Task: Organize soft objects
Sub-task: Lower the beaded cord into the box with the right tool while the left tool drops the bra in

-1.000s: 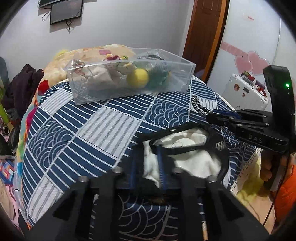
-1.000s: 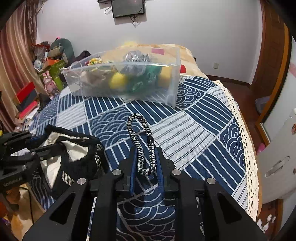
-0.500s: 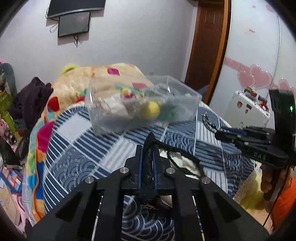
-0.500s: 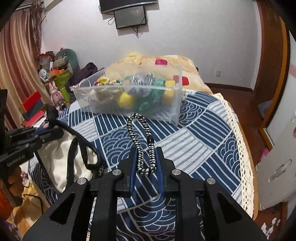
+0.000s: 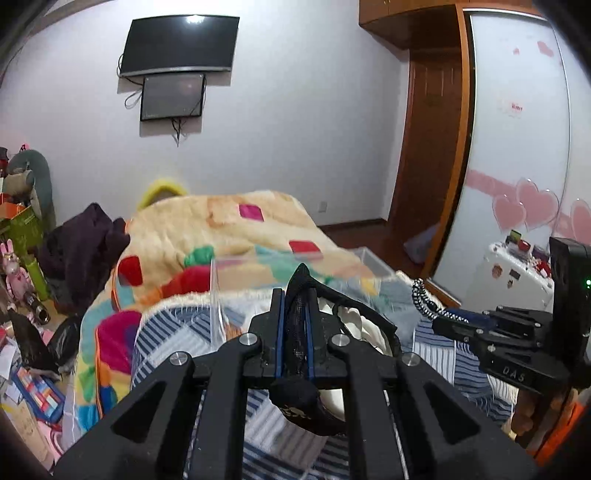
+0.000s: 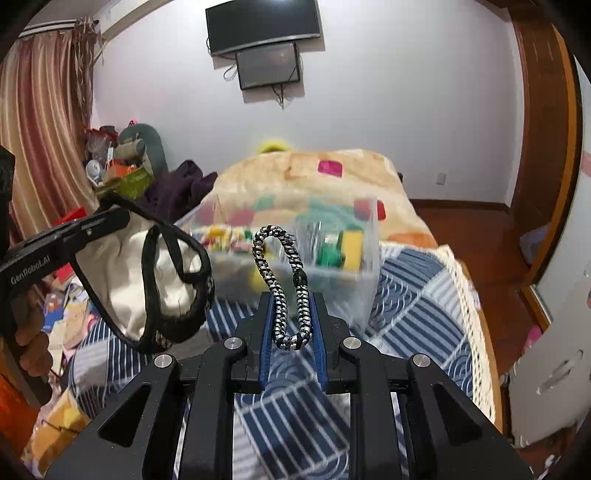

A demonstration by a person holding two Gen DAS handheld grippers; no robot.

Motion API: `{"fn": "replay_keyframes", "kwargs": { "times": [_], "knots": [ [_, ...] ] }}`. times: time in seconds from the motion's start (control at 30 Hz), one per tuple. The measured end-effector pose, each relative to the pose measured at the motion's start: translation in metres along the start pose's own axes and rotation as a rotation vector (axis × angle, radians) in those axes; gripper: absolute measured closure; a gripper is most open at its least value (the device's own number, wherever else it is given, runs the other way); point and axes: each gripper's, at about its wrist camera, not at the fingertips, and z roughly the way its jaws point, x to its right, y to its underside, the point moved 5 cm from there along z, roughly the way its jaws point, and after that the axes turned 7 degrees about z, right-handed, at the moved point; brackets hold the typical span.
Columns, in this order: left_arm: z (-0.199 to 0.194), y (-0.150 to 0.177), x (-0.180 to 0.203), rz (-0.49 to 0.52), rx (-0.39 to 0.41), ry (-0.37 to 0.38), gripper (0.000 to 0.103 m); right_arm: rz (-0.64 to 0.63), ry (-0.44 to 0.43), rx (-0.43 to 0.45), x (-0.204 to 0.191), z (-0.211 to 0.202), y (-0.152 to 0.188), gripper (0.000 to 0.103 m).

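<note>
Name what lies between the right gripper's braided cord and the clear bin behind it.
Nothing: the right wrist view shows only bare patterned bedspread between the braided cord and the clear bin.

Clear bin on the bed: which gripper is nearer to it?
Right, by a little. The right gripper sits just short of the clear bin; the left gripper is off to its side.

We see a TV (image 6: 263, 23) high on the white wall, with a small screen (image 6: 268, 65) under it. Striped curtains (image 6: 40, 122) hang on one side. A brown door (image 5: 430, 166) stands near pink hearts (image 5: 524, 210).
</note>
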Motion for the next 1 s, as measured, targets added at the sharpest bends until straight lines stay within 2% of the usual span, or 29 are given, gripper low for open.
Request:
{"fn": "replay_keyframes", "kwargs": {
  "times": [0.2, 0.57, 0.77, 1.0],
  "knots": [
    [0.017, -0.019, -0.011, -0.015, 0.034, -0.035, 0.095, 0.021, -0.052, 0.035, -0.007, 0.009, -0.028, 0.085],
    [0.058, -0.029, -0.046, -0.098, 0.026, -0.127, 0.095, -0.013, -0.046, 0.036, -0.030, 0.045, -0.054, 0.085],
    [0.092, -0.020, -0.056, -0.115, -0.030, -0.156, 0.095, -0.018, -0.028, -0.005, -0.034, 0.066, -0.053, 0.085],
    [0.127, 0.007, -0.046, -0.061, -0.150, -0.117, 0.095, 0.009, 0.011, -0.055, -0.025, 0.085, -0.045, 0.085]
  ]
}}
